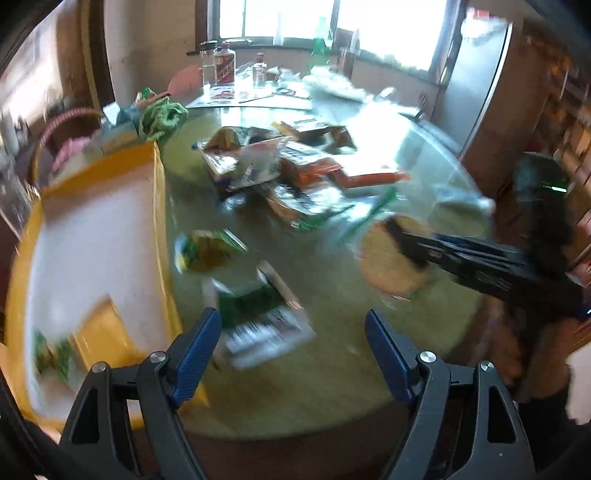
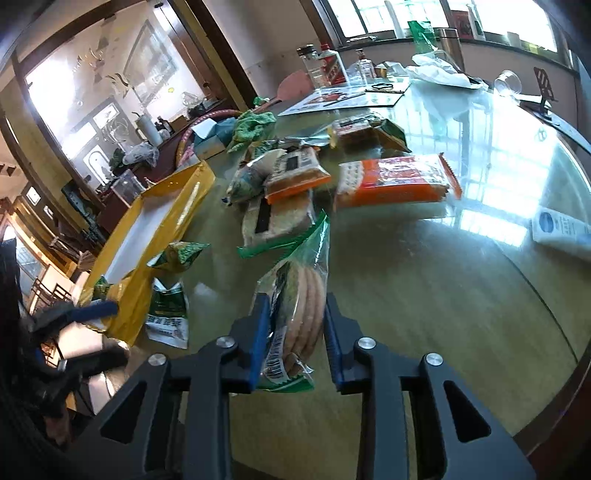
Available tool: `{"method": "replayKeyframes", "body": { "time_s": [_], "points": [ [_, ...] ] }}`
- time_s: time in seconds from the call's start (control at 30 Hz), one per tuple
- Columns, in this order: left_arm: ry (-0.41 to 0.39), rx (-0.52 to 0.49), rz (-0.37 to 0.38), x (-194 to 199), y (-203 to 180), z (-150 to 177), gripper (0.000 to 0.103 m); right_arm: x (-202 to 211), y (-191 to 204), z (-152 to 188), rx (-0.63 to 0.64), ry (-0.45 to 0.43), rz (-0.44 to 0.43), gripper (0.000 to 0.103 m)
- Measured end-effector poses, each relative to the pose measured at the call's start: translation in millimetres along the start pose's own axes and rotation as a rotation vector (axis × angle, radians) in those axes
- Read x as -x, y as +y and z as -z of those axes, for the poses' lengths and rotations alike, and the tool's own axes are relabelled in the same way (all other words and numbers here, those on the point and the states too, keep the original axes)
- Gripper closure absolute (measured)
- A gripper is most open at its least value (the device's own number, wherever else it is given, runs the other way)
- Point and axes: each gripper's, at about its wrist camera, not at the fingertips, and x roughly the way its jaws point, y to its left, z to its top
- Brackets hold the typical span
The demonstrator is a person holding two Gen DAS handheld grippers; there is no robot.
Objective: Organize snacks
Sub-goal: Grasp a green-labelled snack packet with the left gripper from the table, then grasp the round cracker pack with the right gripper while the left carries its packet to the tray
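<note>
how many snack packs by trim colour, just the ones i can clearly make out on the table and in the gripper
Green-trimmed: 4, the round cracker pack in the right gripper, two small packs beside the yellow box, one pack in the pile.
Orange-trimmed: 2.
Total: 6; the far pile is too blurred to count.

Daylight enters from the windows (image 1: 280, 18) at the back, blown out to white in both views. Strong glare is thrown on the glass counter (image 2: 498, 177), with window panes mirrored on it. The left wrist view is heavily motion-blurred: the snack packets (image 1: 258, 162) and the yellow box (image 1: 92, 236) are smeared, while the blue pads (image 1: 195, 343) close to the lens are rendered sharp. The right wrist view is sharper, with mild softness at the left edge. Fisheye bending is seen at the borders, with dark vignetting in the corners. The room interior is dim and warm-toned.
</note>
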Motion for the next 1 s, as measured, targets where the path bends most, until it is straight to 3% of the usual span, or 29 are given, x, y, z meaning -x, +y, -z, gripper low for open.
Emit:
{"method": "replayKeyframes", "body": {
  "time_s": [0.07,0.17,0.2,0.23,0.3,0.43,0.57,0.73,0.77,0.8,0.83,0.93,1.0],
  "points": [
    [0.047,-0.033,-0.06,-16.6,3.6,-9.2,0.024,-2.3,0.4,2.0,0.005,0.002,0.015,0.06],
    [0.095,-0.021,-0.075,-29.1,13.4,-11.1,0.03,-4.7,0.7,6.0,0.005,0.011,0.0,0.057],
    [0.11,-0.032,-0.077,-33.5,13.2,-11.1,0.038,-5.2,0.7,6.8,0.008,0.012,-0.004,0.056],
    [0.14,-0.045,-0.096,-39.3,11.4,-10.3,0.053,-5.4,0.3,8.0,0.012,0.012,-0.002,0.054],
    [0.15,-0.065,-0.095,-42.8,3.3,-9.0,0.062,-5.5,-0.1,9.5,0.017,0.012,0.006,0.053],
    [0.158,-0.074,0.023,-36.2,-9.2,-3.6,0.059,-4.0,-2.2,9.3,0.021,0.009,0.006,0.048],
    [0.117,-0.013,0.033,-25.7,0.8,-4.1,0.046,0.1,-3.3,11.3,0.02,0.001,0.015,0.033],
    [0.123,-0.02,0.029,-44.9,0.1,-10.7,0.046,-4.3,7.4,10.0,0.054,0.012,0.042,0.029],
    [0.138,-0.031,0.026,-51.3,-2.6,-11.3,0.051,-6.1,10.1,10.0,0.062,0.018,0.047,0.029],
    [0.146,-0.04,0.023,-54.5,-5.4,-9.7,0.068,-8.0,13.0,10.8,0.073,0.026,0.053,0.029],
    [0.142,-0.045,0.039,-55.5,-7.5,-8.7,0.078,-9.6,15.5,11.6,0.085,0.033,0.063,0.029],
    [0.114,-0.041,0.066,-48.9,-10.0,-5.4,0.093,-12.1,15.8,14.4,0.091,0.045,0.079,0.029],
    [0.068,-0.023,0.073,-38.2,-8.5,-2.4,0.093,-13.7,14.6,15.4,0.088,0.053,0.092,0.029]
  ]
}}
